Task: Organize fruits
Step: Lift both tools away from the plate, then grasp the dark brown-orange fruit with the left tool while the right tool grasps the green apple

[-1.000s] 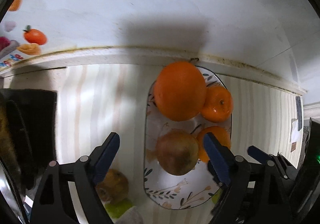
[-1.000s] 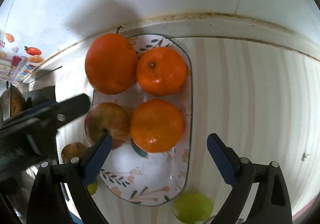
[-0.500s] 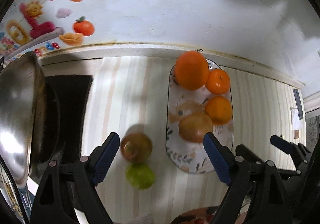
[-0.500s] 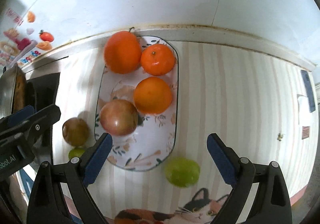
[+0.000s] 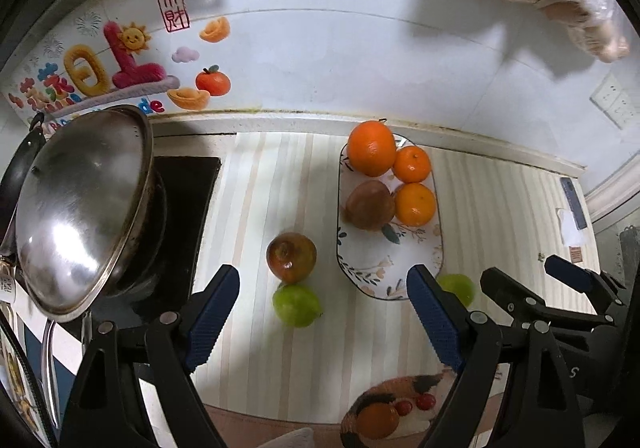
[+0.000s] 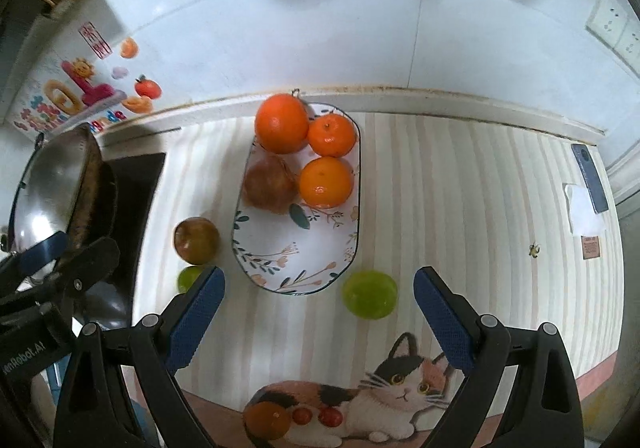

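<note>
An oval floral plate [image 5: 384,272] [image 6: 280,260] lies on the striped mat by the wall. It holds three oranges [image 5: 370,148] [image 6: 282,123] and a reddish apple [image 5: 370,204] [image 6: 270,184]. A second reddish apple [image 5: 291,257] [image 6: 197,240] and a green fruit [image 5: 297,305] [image 6: 188,278] lie left of the plate. Another green fruit [image 5: 456,286] [image 6: 370,298] lies off its near right end. My left gripper [image 5: 320,320] is open and empty above the near mat. My right gripper [image 6: 316,318] is open and empty too.
A steel wok lid [image 5: 80,208] [image 6: 48,184] rests on a black stove [image 5: 180,208] at the left. The tiled wall [image 5: 320,60] carries stickers. A phone [image 6: 592,180] and paper lie at the far right. The mat's near edge shows a cat print [image 6: 380,396].
Both grippers have pulled back and up from the plate, so the view has widened. The apple that was between the left fingers now lies on the plate.
</note>
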{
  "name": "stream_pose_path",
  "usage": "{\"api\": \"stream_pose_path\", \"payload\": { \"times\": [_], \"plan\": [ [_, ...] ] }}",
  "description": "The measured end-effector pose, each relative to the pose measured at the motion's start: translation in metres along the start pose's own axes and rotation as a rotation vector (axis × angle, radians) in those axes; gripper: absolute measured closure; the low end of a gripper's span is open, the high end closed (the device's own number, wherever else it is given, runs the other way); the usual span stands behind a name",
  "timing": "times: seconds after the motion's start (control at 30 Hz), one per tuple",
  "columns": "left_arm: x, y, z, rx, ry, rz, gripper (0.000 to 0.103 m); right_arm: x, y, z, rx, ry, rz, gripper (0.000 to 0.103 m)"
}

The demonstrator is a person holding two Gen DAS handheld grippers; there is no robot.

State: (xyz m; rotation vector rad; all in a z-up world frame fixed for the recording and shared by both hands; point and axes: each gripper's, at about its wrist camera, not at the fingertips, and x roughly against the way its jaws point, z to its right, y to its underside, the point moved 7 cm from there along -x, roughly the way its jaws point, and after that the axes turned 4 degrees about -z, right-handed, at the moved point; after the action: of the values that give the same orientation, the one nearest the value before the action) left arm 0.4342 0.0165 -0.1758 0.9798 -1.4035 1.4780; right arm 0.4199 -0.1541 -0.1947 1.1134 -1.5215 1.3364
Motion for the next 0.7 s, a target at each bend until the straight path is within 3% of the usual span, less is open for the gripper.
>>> {"api": "stream_pose_path", "payload": {
  "times": [0.3, 0.4, 0.5, 0.7],
  "plan": [
    [0.018, 0.033, 0.006, 0.006, 0.041, 0.007, 0.017, 0.029, 0.029, -0.003, -0.021, -0.022, 0.034, 0.006],
    [0.01, 0.051, 0.009, -0.008, 0.049, -0.028, 0.008, 0.022, 0.049, 0.005, -0.042, -0.034, 0.001, 0.006],
    [-0.011, 0.077, 0.014, -0.027, 0.059, -0.107, 0.008, 0.003, 0.073, 0.019, -0.08, -0.052, -0.06, 0.006],
    [-0.078, 0.155, 0.036, -0.068, 0.117, -0.387, 0.008, -0.038, 0.117, 0.058, -0.179, -0.047, -0.171, 0.006]
  ]
}}
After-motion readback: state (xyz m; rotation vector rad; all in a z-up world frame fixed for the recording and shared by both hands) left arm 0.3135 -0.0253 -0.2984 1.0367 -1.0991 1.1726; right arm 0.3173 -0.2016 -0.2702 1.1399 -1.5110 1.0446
